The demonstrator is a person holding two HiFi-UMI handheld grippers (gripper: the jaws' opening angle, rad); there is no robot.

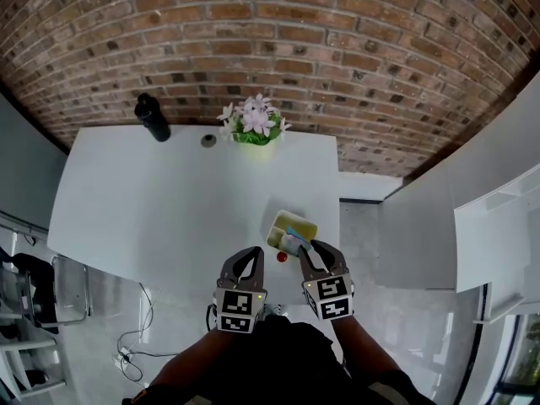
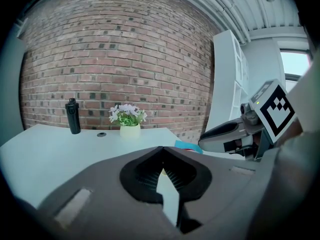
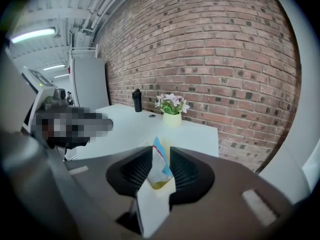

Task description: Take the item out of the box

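A yellow box [image 1: 302, 224] stands near the front right edge of the white table [image 1: 169, 209]. A blue and white packet [image 1: 292, 241] sticks up out of it. My right gripper [image 1: 308, 248] reaches over the box's near end. In the right gripper view the packet [image 3: 161, 164] stands between the two pads of the right gripper [image 3: 161, 156], with the box's yellow [image 3: 161, 185] below; the jaws stand apart and I see no squeeze on it. My left gripper [image 1: 256, 251] hovers left of the box, tips together and empty. In the left gripper view, the left gripper [image 2: 162, 149] holds nothing.
A black bottle [image 1: 153, 117], a small round cap [image 1: 208, 141] and a pot of flowers [image 1: 256, 123] stand along the table's far edge by the brick wall. A small red thing [image 1: 282, 257] lies at the box's near corner. White cabinets [image 1: 472, 218] stand to the right.
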